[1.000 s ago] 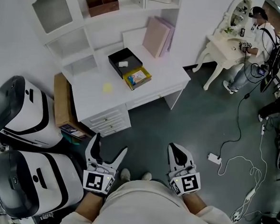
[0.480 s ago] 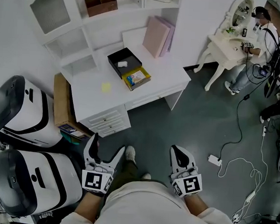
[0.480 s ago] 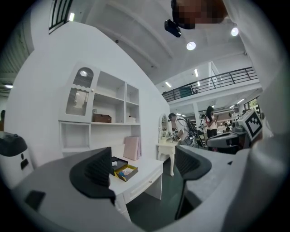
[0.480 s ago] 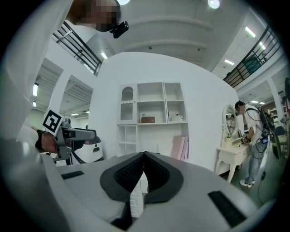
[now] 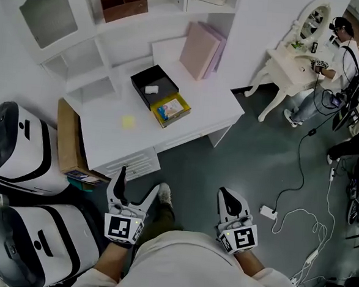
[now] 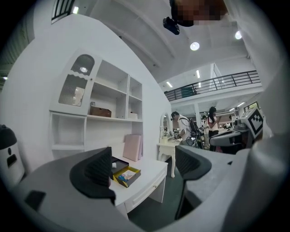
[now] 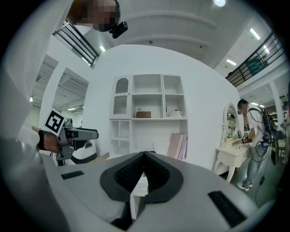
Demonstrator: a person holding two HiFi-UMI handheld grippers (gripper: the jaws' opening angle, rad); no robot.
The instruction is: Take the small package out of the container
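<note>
Bright, even light filled the room. In the head view the white desk was nearly washed out, and the shelf unit behind it blended into the wall. Shadows around the desk were soft and faint against the dark floor.

In the left gripper view a round ceiling lamp high above the desk glared as a white spot. Both gripper views bent straight lines strongly and went black in the corners. The desk looked fairly sharp there. The left gripper and right gripper, nearest their lenses, were soft and out of focus.
</note>
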